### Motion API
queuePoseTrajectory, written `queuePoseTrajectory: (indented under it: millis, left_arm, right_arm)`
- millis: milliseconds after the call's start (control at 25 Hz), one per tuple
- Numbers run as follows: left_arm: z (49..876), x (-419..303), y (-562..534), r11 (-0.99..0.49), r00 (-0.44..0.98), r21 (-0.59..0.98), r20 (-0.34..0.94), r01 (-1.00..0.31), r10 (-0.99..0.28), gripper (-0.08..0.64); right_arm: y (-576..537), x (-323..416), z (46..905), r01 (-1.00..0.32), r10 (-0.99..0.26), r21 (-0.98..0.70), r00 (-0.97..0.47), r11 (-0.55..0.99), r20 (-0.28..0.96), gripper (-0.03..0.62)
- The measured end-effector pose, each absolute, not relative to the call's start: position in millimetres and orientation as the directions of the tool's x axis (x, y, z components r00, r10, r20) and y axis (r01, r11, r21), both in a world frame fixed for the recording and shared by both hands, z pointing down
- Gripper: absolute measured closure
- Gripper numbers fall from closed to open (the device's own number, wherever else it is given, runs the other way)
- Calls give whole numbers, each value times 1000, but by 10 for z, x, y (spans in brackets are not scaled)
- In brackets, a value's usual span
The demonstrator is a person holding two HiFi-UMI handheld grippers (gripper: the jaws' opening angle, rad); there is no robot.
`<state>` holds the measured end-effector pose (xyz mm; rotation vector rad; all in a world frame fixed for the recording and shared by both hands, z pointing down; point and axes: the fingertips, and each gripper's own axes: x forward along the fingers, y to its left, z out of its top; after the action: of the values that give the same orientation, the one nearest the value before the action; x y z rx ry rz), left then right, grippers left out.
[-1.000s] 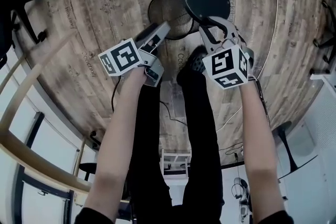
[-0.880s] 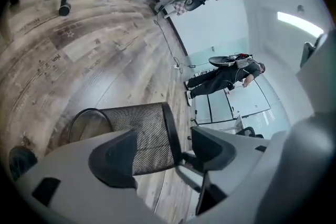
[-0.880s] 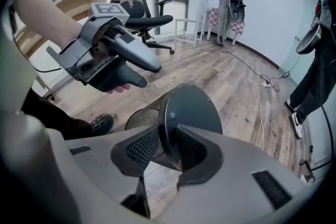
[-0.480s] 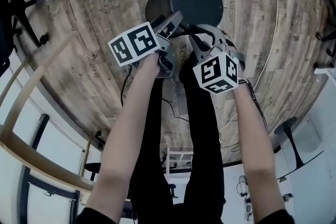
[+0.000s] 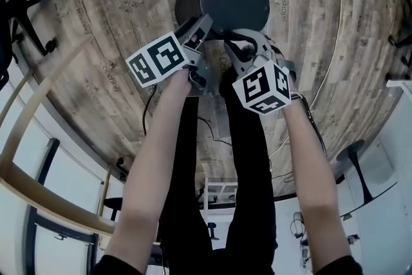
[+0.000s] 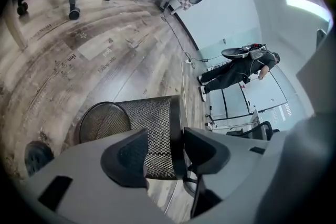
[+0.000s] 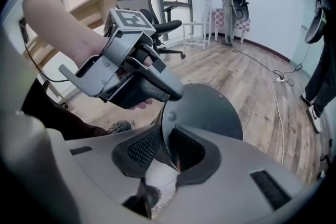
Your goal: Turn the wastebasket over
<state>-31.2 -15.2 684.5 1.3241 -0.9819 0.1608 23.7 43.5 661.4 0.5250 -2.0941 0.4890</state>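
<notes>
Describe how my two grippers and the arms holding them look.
The left gripper and the right gripper share the same build: light grey moulded bodies with curved jaws lined by dark textured pads. Each carries a white cube printed with black square markers. The forearms wear no sleeves.

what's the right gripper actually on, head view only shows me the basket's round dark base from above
Observer: The right gripper has just been closing its fingers on the thin edge of the wastebasket base; that edge sits between them.
Operator: and the left
Observer: The left gripper has just been closing too, but its fingers stand apart, with the mesh wall and dark base band showing between them.
Operator: anyone close by
Observer: A person stands well off across the wood floor.
</notes>
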Motion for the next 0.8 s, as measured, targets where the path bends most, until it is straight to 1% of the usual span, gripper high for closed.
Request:
queuePoseTrajectory:
  millis: [240, 440, 520, 680, 720, 800]
  left_arm:
    - [6852, -406, -51, 286, 608, 748, 657, -599, -445, 344]
    - [6914, -497, 68, 281, 617, 753, 652, -595, -442, 344]
    - [6972, -558, 142, 286, 605, 741, 665, -608, -437, 362]
    - [7202, -768, 278, 329, 571, 707, 703, -626, -425, 375]
    - [7248, -811, 294, 337, 569, 705, 706, -625, -422, 405]
    - [7282, -836, 293, 332, 576, 706, 705, -625, -414, 396]
  right_arm:
    - [576, 117, 6635, -533, -145, -216, -554, 818, 820, 494]
    - [717, 16, 6678, -512, -68, -307, -590, 802, 805, 503]
    - [767, -23, 6663, -518, -46, -353, -609, 779, 792, 508]
    - [777, -50, 6643, -552, -48, -392, -619, 736, 784, 512]
    - [773, -47, 6647, -556, -47, -392, -617, 733, 786, 514]
    - [771, -20, 6666, -562, -46, -390, -609, 730, 792, 516]
